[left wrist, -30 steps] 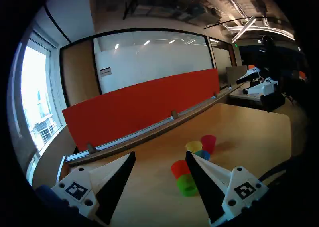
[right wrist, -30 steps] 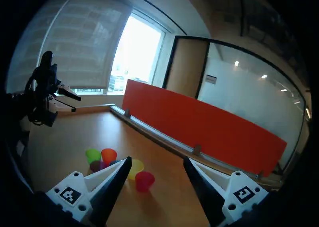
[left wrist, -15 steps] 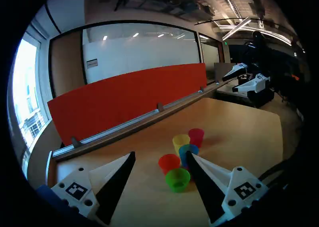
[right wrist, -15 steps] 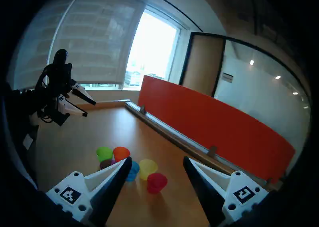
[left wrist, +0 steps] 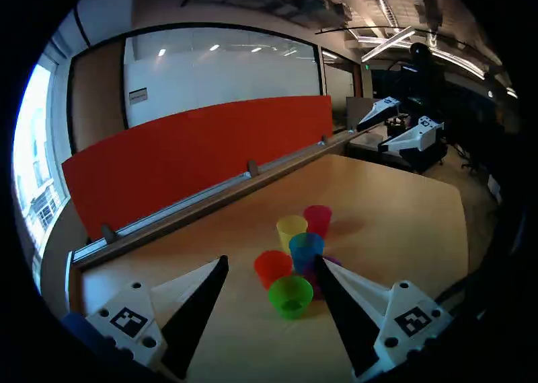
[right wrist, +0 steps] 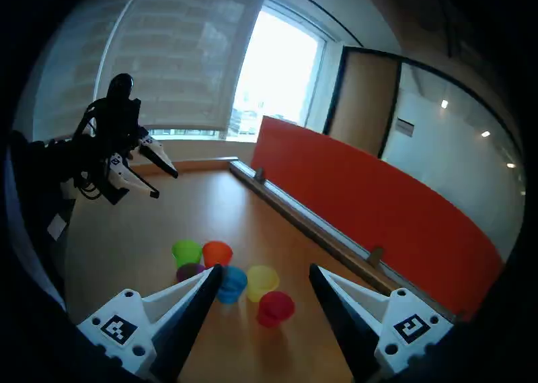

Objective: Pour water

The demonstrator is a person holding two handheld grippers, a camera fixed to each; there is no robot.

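Several small plastic cups stand bunched on the wooden table. In the left gripper view they are green, orange, blue, yellow and red, with a purple one half hidden. My left gripper hangs open just short of them, holding nothing. In the right gripper view the same cups read green, orange, purple, blue, yellow and red. My right gripper is open and holds nothing above them. Whether any cup holds water I cannot tell.
A long red divider panel with a metal rail runs along the table's far edge. The right gripper shows far off across the table in the left gripper view. The left gripper and a dark sleeve appear before a bright window.
Both grippers have swung toward the cups, which now sit nearer and more centred between the fingers. Each view shows the other gripper larger and closer. No cup has moved.
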